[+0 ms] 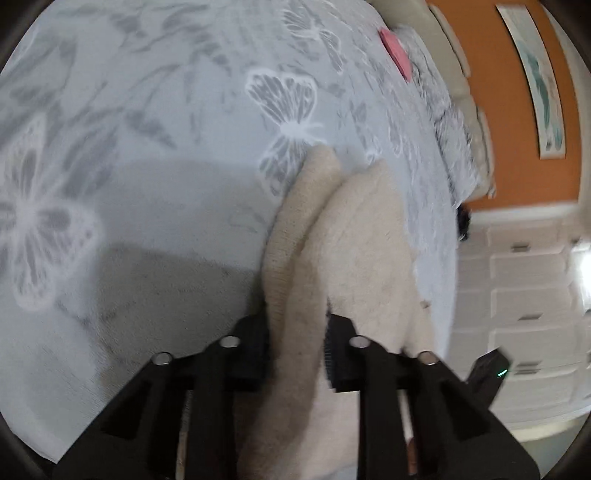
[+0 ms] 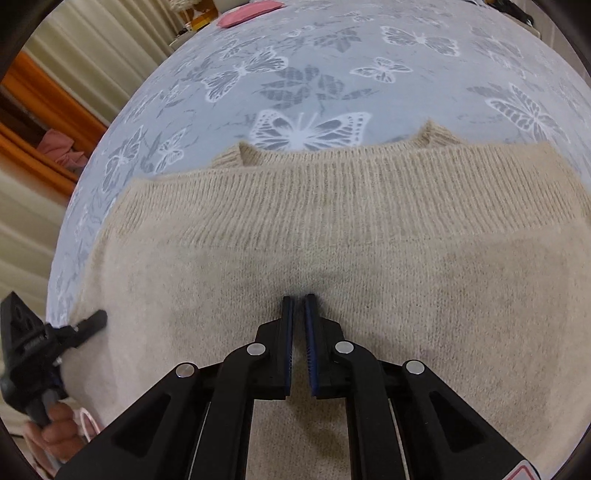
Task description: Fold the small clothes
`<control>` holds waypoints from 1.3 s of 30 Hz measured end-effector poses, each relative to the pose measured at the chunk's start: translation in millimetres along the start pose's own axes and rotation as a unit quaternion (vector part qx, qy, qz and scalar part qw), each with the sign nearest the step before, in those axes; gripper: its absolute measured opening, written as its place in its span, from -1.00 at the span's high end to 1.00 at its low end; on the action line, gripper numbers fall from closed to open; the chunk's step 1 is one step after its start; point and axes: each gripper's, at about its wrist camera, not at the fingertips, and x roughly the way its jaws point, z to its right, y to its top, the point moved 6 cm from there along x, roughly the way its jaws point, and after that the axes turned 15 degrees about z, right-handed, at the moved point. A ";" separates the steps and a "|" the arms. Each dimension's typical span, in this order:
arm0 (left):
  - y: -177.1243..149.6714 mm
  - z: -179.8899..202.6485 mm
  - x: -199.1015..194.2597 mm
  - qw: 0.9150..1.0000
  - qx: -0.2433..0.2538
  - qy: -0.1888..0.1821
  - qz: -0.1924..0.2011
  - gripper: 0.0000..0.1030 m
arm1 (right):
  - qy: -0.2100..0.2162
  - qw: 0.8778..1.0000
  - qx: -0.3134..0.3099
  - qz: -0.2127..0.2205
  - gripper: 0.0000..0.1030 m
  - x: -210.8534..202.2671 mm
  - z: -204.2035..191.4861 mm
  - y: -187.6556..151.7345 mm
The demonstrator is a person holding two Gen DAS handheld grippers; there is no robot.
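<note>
Butterfly-print bedspread [image 2: 314, 85] covering the bed, pale blue-grey, filling both views. Beige knitted sweater [image 2: 332, 240] spread across it, already doubled over: ribbed hem band [image 2: 332, 192] lying on top near the far edge, with two ribbed tabs of the lower layer peeking out beyond it. Judged step: mid-fold, one fold laid down and the next being set up. Left claw [image 1: 297, 347] closed on a bunched ridge of the sweater [image 1: 354, 236] at its side edge, cloth packed between both pads and rising in a thick roll ahead of them; same claw [image 2: 92, 319] seen from the right wrist at the sweater's left border, a hand [image 2: 55, 424] wrapped round its handle. Right claw [image 2: 299, 325] all but closed, only a thin slit between the blue-lined pads, no cloth visible in the slit, tips just above or touching the flat knit near the middle; contact not decidable. Next move, as a judgement: lifting the gripped side edge and carrying it across the body, with the right claw well placed to pin the middle as a crease line; risk of the soft knit sagging or dragging the lower layer askew. Pink flat item [image 2: 251, 14] lying far off near the bed's far edge, well apart from the sweater. No containers discernible on the bed; a white drawer unit [image 1: 524, 317] beside it, drawers shut, contents hidden.
</note>
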 end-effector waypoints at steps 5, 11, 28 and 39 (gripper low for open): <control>-6.3 65.9 -29.5 0.996 0.061 -0.053 0.035 0.72 | 0.008 1.000 0.018 0.002 0.90 4.6 3.1 0.1; -39.8 172.1 -43.1 0.980 0.148 -0.127 0.032 0.72 | 0.042 0.998 0.052 0.001 0.90 -2.6 11.1 0.3; -187.0 194.1 -19.8 0.961 0.268 -0.064 -0.011 -0.73 | 0.052 0.979 0.155 0.119 -0.45 -173.0 141.6 -29.6; -128.9 96.7 -86.4 0.977 0.213 0.008 0.022 -0.79 | 0.049 0.987 0.134 0.070 -0.66 -137.4 54.0 -22.8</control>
